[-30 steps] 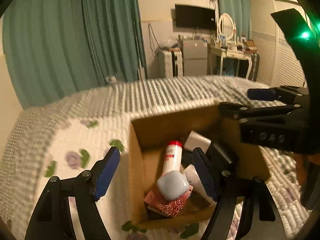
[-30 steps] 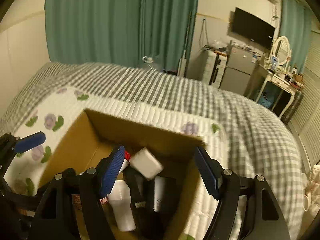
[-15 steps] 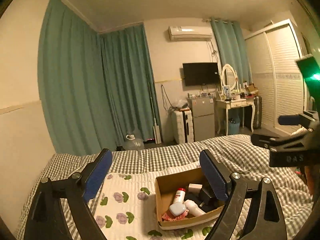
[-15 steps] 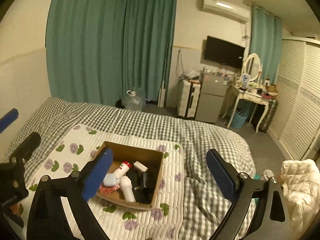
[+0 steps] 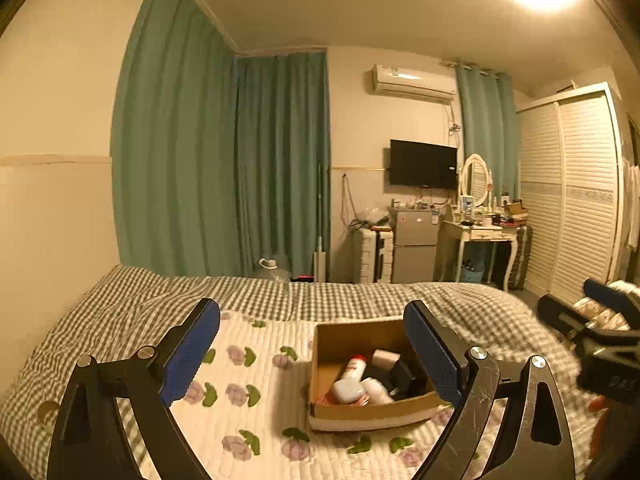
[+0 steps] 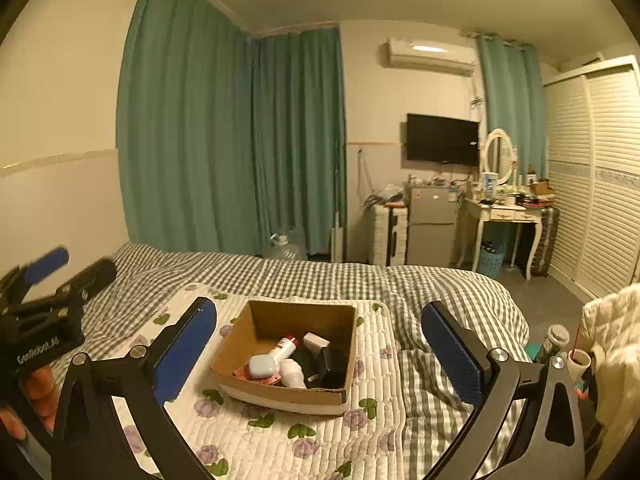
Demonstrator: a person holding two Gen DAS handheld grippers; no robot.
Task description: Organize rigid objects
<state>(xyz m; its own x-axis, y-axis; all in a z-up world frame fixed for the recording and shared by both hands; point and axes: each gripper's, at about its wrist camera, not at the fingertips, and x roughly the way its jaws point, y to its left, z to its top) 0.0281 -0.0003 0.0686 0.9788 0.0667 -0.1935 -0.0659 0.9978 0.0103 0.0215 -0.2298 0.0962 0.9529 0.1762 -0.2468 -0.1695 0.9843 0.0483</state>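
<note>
Both grippers have pulled well back from the cardboard box since a second ago, when their cameras looked straight down into it; the box now sits small in the lower centre of each frame, on the floral quilted mat spread over the checked bedcover.

Neither claw holds anything. The left gripper and the right gripper each hang above the bed with blue pads spread wide, well apart from the box.

Inside the box lie the items to be sorted: a white bottle with a red cap leaning toward the far wall, a pale rounded case at the near left, a white block behind, a white tube-like bottle and dark boxy pieces on the right. A red patterned packet peeks out beneath them.

All appear light, hard-shelled plastic, stiff enough to take a firm pinch. The bottle looks smooth and rounded, likely to slip; across its body below the cap seems the surest hold. The rounded case would probably be best squeezed on its flat faces. The box itself is thin card, and its walls may flex if pinched at the rim.

In the upper right of both frames stand a television and a dressing table.
</note>
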